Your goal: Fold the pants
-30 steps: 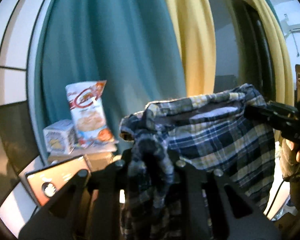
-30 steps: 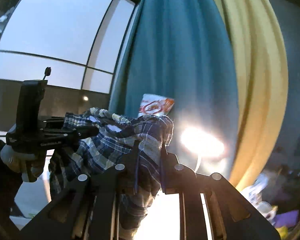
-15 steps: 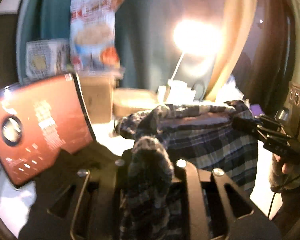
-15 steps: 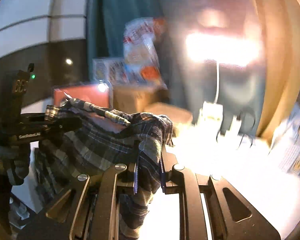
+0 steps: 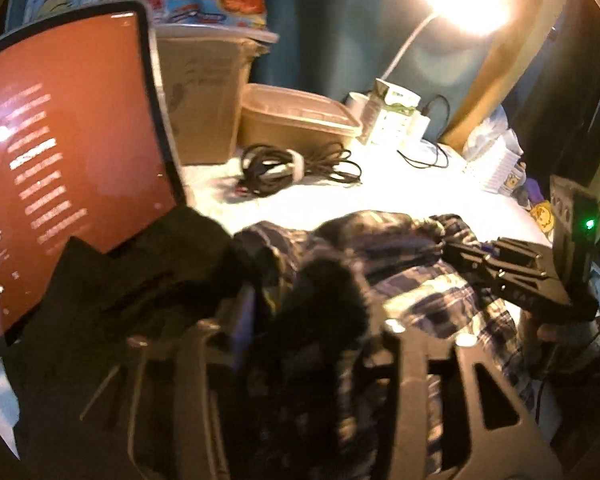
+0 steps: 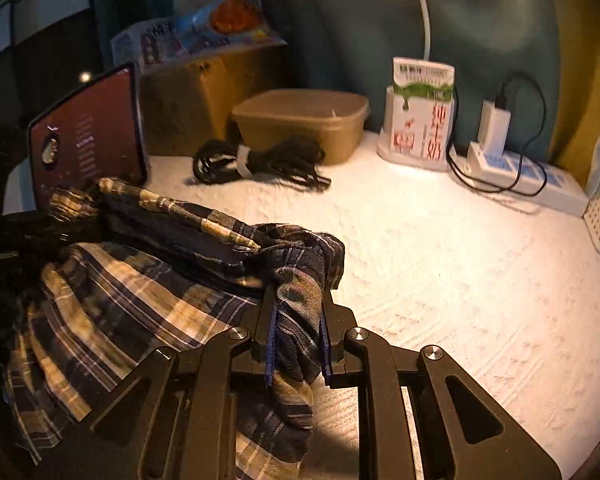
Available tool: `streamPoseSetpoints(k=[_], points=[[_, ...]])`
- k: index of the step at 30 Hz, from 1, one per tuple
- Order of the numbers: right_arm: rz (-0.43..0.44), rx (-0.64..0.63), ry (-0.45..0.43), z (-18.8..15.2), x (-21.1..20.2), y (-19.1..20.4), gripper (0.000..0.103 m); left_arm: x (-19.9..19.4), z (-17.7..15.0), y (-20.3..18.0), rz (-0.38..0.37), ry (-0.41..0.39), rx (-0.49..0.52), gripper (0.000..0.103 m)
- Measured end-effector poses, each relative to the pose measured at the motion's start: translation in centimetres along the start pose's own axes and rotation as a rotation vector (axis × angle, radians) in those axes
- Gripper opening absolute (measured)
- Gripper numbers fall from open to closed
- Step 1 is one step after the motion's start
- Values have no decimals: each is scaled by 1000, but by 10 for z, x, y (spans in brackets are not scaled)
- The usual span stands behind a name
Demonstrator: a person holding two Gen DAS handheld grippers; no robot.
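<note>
A teal curtain (image 6: 340,20) backs a white textured tabletop (image 6: 440,248) under lamp glare. Across its near left side lie the plaid pants (image 6: 140,292), waistband stretched between two grippers: right gripper (image 6: 296,344) pinches one bunched corner, left gripper (image 5: 312,344) clamps the other. Behind sit a tablet (image 6: 88,136), tan container (image 6: 300,120), coiled cable (image 6: 256,164), milk carton (image 6: 422,116).
</note>
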State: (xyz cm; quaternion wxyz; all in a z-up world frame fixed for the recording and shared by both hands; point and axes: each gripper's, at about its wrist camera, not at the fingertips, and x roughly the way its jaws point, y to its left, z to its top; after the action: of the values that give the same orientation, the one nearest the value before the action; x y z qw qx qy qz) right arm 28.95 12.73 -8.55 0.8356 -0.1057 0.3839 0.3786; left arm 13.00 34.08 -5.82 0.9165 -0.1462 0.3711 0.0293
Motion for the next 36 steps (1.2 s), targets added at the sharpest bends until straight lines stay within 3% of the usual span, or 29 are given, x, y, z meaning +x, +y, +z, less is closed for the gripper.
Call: streamPoseSetpoints(k=[5,7,10,14,18,22,25,30,33,36], points=[[-14,33,23,1,7,-8,30,-21,-4,3,42,-16,4,54],[-31,45,33,0,8,-11,44,-35,-4,1,65,-41,6,54],[-53,72,36,-1,6,-18,55,-52,-1,-1,105,-86,-5,54],[-71,91,12,0,-11,-24,56,-69,4,-13,162,-138,17,54],[-71,88,-19,-2,-34,-24,56,-79,6,-39,102,-156,75,54],[-62,61,-23,-9,-48,-19,56,-65,2,-77,26,-115,192,54],[-51,44,-16,-15,-53,-15,56,-38,-1,-95,43,-35,274,54],[-40,46,-11,-22,-59,-18,56,6,7,-67,51,99,166,54],[-39,55,-7,-25,-60,-22,56,16,10,-53,39,118,124,54],[-37,68,-7,-27,-62,-25,56,26,7,-52,63,127,155,54]])
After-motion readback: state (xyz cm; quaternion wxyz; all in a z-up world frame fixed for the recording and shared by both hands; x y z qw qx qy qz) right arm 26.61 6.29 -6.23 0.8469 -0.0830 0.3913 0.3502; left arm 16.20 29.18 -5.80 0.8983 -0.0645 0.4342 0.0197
